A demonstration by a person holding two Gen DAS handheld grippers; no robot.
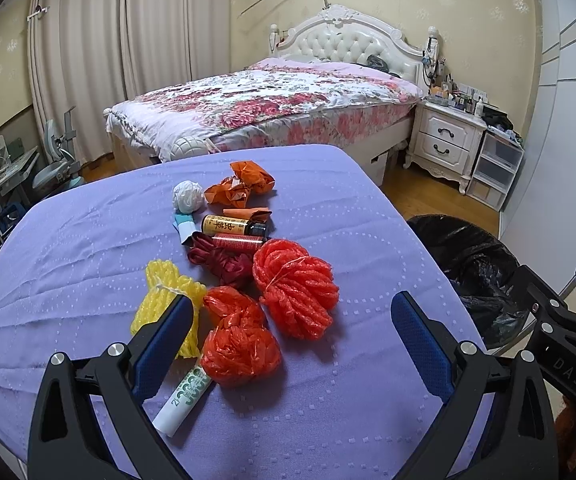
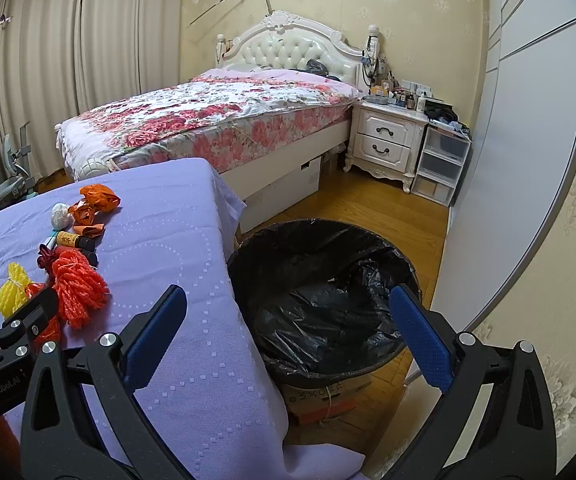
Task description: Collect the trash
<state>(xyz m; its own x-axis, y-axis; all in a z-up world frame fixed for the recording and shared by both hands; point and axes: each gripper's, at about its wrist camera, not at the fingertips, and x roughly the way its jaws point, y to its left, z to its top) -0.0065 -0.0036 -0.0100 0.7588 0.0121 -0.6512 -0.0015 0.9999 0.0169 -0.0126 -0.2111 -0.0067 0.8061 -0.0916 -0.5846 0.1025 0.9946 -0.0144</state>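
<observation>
— Hidden or cut off?
— White tube (image 1: 186, 398) half tucked under red plastic bag (image 1: 240, 344); label unreadable. Yellow net bundle (image 1: 168, 304) partly behind left gripper (image 1: 294, 344) finger. Carton (image 2: 320, 396) under the bin mostly covered.

— Containers?
— Trash bin (image 2: 320, 240) on the floor just beside the purple-covered table (image 1: 68, 240), lined with black bag (nothing else visible inside).

— Tongs?
— Left spread wide above the trash pile, gripping nothing. Right gripper (image 2: 288, 344) equally wide, empty, straddling table edge and bin
</observation>
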